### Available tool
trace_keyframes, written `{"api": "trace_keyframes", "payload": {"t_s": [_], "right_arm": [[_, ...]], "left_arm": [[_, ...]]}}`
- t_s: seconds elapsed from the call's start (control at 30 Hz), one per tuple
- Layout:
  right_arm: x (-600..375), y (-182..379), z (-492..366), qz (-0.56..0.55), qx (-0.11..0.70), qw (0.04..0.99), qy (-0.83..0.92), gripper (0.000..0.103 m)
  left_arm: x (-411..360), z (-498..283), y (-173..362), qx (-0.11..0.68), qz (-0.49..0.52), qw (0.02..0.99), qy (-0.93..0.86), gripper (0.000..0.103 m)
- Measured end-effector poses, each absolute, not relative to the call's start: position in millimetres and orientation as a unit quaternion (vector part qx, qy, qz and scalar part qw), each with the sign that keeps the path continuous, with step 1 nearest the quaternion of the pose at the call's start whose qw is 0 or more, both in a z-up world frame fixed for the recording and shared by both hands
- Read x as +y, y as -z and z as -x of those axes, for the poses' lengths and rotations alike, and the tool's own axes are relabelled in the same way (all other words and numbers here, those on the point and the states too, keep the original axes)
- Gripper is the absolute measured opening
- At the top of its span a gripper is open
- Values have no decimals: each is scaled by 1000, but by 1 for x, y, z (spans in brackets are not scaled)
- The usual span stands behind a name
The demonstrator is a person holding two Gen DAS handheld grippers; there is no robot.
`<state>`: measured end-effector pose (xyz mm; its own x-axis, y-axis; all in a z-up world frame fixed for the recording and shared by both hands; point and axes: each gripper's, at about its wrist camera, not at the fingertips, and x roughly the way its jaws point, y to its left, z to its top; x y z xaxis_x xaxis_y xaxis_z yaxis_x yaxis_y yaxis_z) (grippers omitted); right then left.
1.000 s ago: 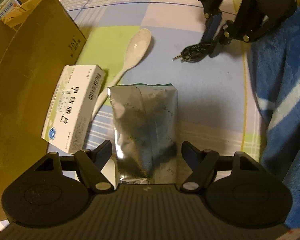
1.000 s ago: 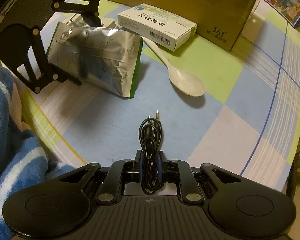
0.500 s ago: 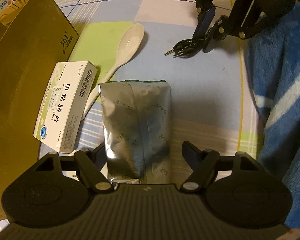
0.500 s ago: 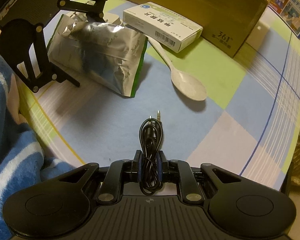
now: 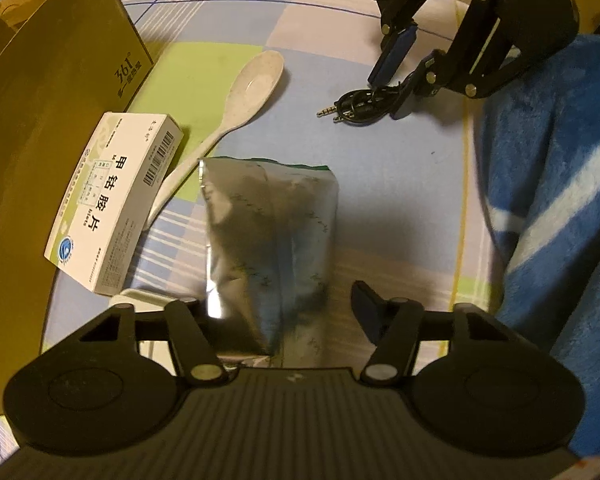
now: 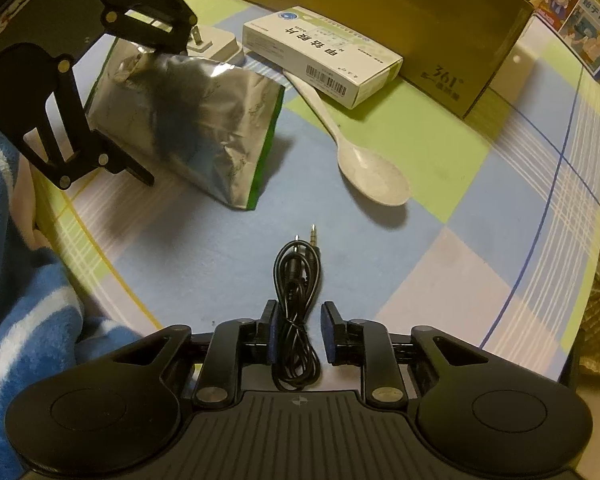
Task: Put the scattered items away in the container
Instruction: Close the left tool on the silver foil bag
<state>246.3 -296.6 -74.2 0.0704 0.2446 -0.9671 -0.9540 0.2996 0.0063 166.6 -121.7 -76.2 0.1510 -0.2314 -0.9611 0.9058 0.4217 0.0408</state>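
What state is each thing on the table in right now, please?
Foil pouch: tilted, far end raised, between left gripper jaws, which have just been closing.
Audio cable: coiled, flat, untouched between right gripper jaws, which have just been opening.
Spoon: bowl up.
Medicine box: closed, flat.
Cardboard box: upright.

I count one foil pouch (image 5: 268, 240), one medicine box (image 5: 112, 204), one pale spoon (image 5: 236, 108), one coiled audio cable (image 6: 297, 308), one white plug adapter (image 6: 216, 44), one cardboard box (image 6: 380, 12).
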Motion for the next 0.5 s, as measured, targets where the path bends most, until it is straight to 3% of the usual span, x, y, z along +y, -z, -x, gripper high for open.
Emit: {"api": "trace_keyframes", "payload": {"t_s": [0.17, 0.33, 0.5], "right_arm": [[-298, 74, -246, 355, 497, 633, -476, 26], [-298, 75, -243, 349, 499, 627, -485, 40], [-296, 75, -242, 356, 497, 624, -486, 40]], "left_arm": [[-117, -167, 75, 500, -329, 685, 415, 60], [-112, -174, 77, 508, -327, 686, 406, 65], [-112, -176, 76, 516, -315, 685, 406, 62]]}}
